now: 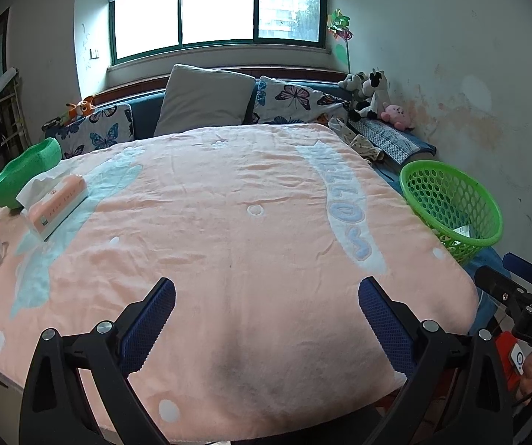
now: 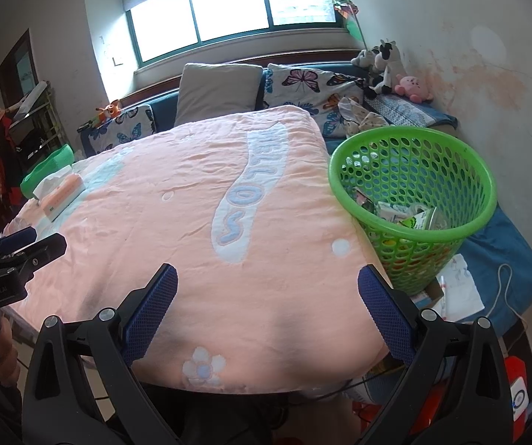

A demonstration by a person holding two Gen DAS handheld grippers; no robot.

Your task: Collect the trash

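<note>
Nearest, the left gripper (image 1: 266, 296) and the right gripper (image 2: 267, 283) both hang over the near edge of the pink blanket (image 1: 228, 204), each with its 2 fingers spread wide and nothing between them; neither touches the cloth. Just right of the blanket stands the green basket (image 2: 484, 185), tilted a little toward the table, with the trash (image 2: 406, 215), cartons and wrappers, already lying in its bottom; no loose scrap shows on the blanket itself. Collection looks close to finished; the step in hand is probably a last sweep, so scan the blanket's edges slowly before withdrawing, and keep the right gripper clear of the basket rim, which looks light enough to tip. Farther left lie the tissue box (image 1: 56, 205) and, touching it behind, a green bowl (image 1: 25, 170); judged not trash, so leave both.
</note>
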